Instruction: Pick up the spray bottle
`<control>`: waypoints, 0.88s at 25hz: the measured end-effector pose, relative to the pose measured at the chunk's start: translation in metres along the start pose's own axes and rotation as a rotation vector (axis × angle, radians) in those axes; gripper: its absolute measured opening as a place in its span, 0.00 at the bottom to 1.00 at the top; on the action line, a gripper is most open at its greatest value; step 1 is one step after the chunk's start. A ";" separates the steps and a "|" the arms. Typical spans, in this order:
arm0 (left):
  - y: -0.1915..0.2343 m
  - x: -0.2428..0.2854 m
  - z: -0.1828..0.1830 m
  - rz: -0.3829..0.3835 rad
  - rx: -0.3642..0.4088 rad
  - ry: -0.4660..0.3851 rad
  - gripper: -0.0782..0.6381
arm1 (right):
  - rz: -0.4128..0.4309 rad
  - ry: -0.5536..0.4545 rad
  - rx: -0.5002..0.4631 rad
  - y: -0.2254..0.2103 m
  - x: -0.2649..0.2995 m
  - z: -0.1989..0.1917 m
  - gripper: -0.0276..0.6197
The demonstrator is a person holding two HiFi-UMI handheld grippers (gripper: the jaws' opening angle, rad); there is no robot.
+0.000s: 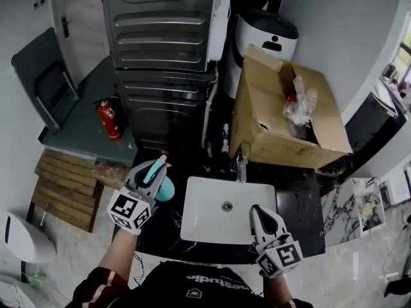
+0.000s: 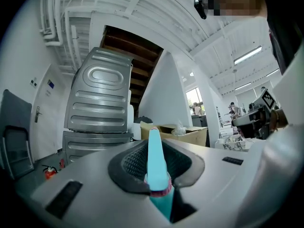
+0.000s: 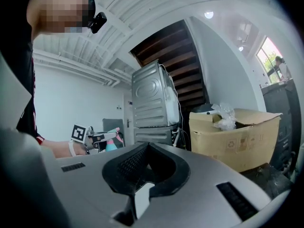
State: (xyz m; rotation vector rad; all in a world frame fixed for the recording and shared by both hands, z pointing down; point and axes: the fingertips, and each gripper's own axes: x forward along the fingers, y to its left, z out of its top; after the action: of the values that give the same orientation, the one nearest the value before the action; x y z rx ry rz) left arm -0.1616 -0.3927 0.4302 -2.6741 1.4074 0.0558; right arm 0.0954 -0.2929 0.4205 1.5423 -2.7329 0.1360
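well, one spray bottle [image 1: 162,186] is sitting clamped in the left gripper [image 1: 156,169]. it is showing a smooth teal plastic body with a pink band at the neck, and its slim top is running up between the ribbed black pads, which are pressing on it from both sides. it is hanging over the left end of the glossy black veined counter [image 1: 302,217], just beside the one rectangular white sink [image 1: 199,220] with its single metal tap [image 1: 241,167]. the right gripper [image 1: 259,212] is hovering at the sink's right edge, jaws brought together with nothing between them. behind, one open cardboard box [image 1: 257,130] is holding crumpled clear plastic, two ribbed grey metal machines [image 1: 164,56] are standing stacked, and one red fire extinguisher [image 1: 108,119] is standing beside them.
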 end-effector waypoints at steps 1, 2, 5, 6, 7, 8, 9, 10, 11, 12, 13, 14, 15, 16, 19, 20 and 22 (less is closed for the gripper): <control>-0.007 0.000 0.003 -0.001 0.001 0.004 0.22 | 0.005 0.002 -0.003 -0.001 0.000 0.000 0.10; -0.016 -0.001 0.005 -0.005 0.002 0.007 0.22 | 0.010 0.002 -0.004 -0.002 0.001 0.001 0.10; -0.043 -0.001 0.006 -0.032 -0.002 0.006 0.22 | 0.024 -0.004 -0.005 -0.003 0.001 0.003 0.10; -0.051 0.000 0.005 -0.042 -0.008 0.007 0.22 | 0.027 -0.010 -0.007 -0.003 0.001 0.005 0.10; -0.060 0.001 0.003 -0.054 -0.017 0.011 0.22 | 0.030 -0.016 -0.009 -0.003 0.000 0.007 0.10; -0.069 0.002 0.001 -0.066 -0.025 0.016 0.22 | 0.033 -0.021 -0.009 -0.003 -0.001 0.009 0.10; -0.077 0.003 0.000 -0.078 -0.032 0.019 0.21 | 0.034 -0.023 -0.008 -0.003 -0.002 0.010 0.10; -0.086 0.003 0.000 -0.090 -0.037 0.019 0.22 | 0.034 -0.023 -0.006 -0.003 -0.004 0.010 0.10; -0.094 0.003 0.002 -0.102 -0.039 0.017 0.22 | 0.033 -0.020 -0.005 -0.004 -0.005 0.009 0.10; -0.102 0.004 0.004 -0.116 -0.036 0.015 0.21 | 0.031 -0.017 -0.003 -0.005 -0.006 0.008 0.10; -0.110 0.005 0.006 -0.129 -0.031 0.013 0.21 | 0.031 -0.015 0.001 -0.006 -0.007 0.006 0.10; -0.117 0.006 0.008 -0.142 -0.024 0.011 0.21 | 0.030 -0.014 0.007 -0.007 -0.008 0.004 0.10; -0.122 0.006 0.011 -0.153 -0.019 0.009 0.22 | 0.030 -0.012 0.012 -0.007 -0.008 0.003 0.10; -0.127 0.007 0.013 -0.163 -0.015 0.007 0.22 | 0.031 -0.009 0.013 -0.006 -0.009 0.002 0.10; -0.135 0.008 0.018 -0.176 -0.017 -0.002 0.22 | 0.031 0.002 0.004 -0.004 -0.009 0.001 0.10; -0.136 0.008 0.018 -0.177 -0.021 -0.004 0.22 | 0.030 0.005 0.002 -0.005 -0.009 0.000 0.10; -0.138 0.007 0.017 -0.176 -0.029 -0.003 0.22 | 0.027 0.010 -0.002 -0.006 -0.009 -0.003 0.10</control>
State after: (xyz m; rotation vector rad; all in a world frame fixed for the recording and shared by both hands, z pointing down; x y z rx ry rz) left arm -0.0441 -0.3190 0.4247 -2.8078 1.1739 0.0652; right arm 0.1049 -0.2876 0.4233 1.5001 -2.7464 0.1413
